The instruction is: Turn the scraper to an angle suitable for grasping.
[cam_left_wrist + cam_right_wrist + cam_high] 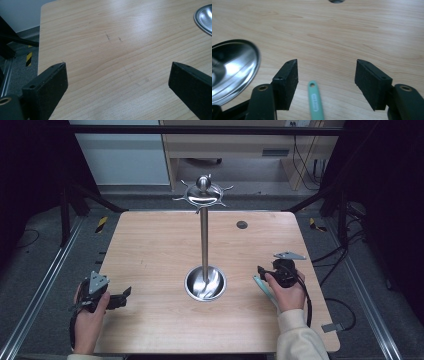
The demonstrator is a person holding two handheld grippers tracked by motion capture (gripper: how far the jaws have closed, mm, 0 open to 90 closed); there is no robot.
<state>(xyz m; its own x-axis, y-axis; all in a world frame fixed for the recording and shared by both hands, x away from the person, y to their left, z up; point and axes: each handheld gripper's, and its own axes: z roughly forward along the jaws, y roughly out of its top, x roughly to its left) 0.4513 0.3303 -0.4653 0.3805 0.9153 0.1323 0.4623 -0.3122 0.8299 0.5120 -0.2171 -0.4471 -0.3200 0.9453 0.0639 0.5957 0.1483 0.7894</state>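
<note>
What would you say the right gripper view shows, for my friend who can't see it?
A green handle lies on the wooden table between the open right tongs, untouched. A shiny metal dish sits at the left.

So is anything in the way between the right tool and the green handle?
No, nothing visible is. The green handle lies flat on the table in the gap between the right tool's open jaws, touching neither one.
</note>
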